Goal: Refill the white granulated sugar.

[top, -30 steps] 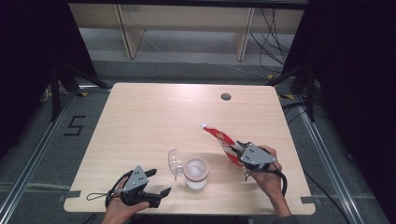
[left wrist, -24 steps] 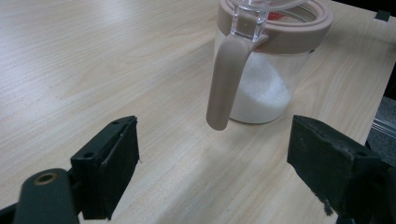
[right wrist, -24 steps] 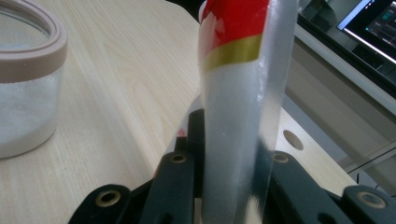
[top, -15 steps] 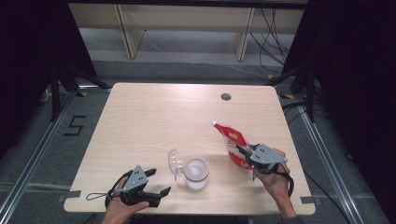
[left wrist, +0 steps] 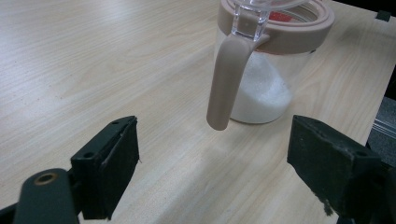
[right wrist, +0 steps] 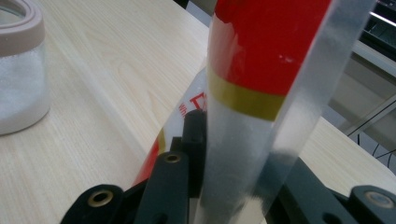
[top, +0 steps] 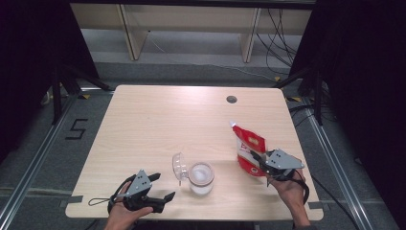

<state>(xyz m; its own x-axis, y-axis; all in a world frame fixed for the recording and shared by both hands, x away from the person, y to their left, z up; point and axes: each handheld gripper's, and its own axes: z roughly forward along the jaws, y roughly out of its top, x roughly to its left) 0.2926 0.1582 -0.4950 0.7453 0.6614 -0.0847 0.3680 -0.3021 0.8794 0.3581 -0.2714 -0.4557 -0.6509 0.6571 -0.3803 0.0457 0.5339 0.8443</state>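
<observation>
A wooden table (top: 158,124) seen from above, with a clear jar (top: 201,178) near its front edge as the landmark. The jar has a beige rim, its clear lid (top: 179,166) hinged open to the left, and white granules filling the lower part. A beige handle hangs down its side.

To the right of the jar, near the table's right edge, stands a red pouch (top: 250,150) with white and yellow print and a clear lower band. The right gripper (top: 261,160) grasps it low down, the pouch pinched between the two black jaws; the jaws have just been opening a little, yet the pouch remains between them and upright. The gripper's own camera shows soft, glossy film (right wrist: 261,93) rising from the jaws.

To the left of the jar, at the front edge, the left gripper (top: 160,189) rests in a hand, jaws spread wide and empty, aimed at the jar.

The pouch looks light, soft and slippery; it would likely buckle or slide if pinched loosely, so a hold across the stiffer sealed edge or the lower body seems safest. The jar looks rigid and heavier, probably breakable; its handle or body would offer the surest hold.
</observation>
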